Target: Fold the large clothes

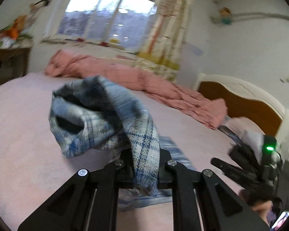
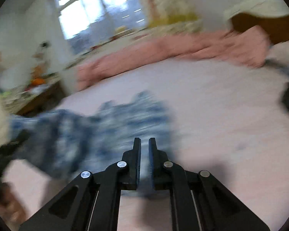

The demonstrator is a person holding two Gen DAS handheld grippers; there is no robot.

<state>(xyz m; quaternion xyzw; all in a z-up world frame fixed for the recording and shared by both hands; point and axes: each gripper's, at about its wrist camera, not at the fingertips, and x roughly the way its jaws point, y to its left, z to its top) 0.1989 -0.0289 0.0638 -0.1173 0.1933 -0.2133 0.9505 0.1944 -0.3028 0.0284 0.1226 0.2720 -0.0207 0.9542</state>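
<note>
A blue and white plaid garment (image 1: 98,113) hangs bunched above the pink bed (image 1: 19,119). My left gripper (image 1: 145,165) is shut on a strip of it, which drapes over and between the fingers. In the right wrist view the same garment (image 2: 98,130) lies blurred to the left and in front. My right gripper (image 2: 144,144) has its fingers close together with a narrow gap, and blurred blue cloth shows between them. The right gripper (image 1: 246,165) also shows at the right of the left wrist view, with a green light on it.
A crumpled pink blanket (image 1: 125,77) lies along the far side of the bed. A wooden headboard (image 1: 240,100) with a white rim stands at the right. A cluttered wooden table (image 1: 7,57) stands at the left under a window (image 1: 109,13).
</note>
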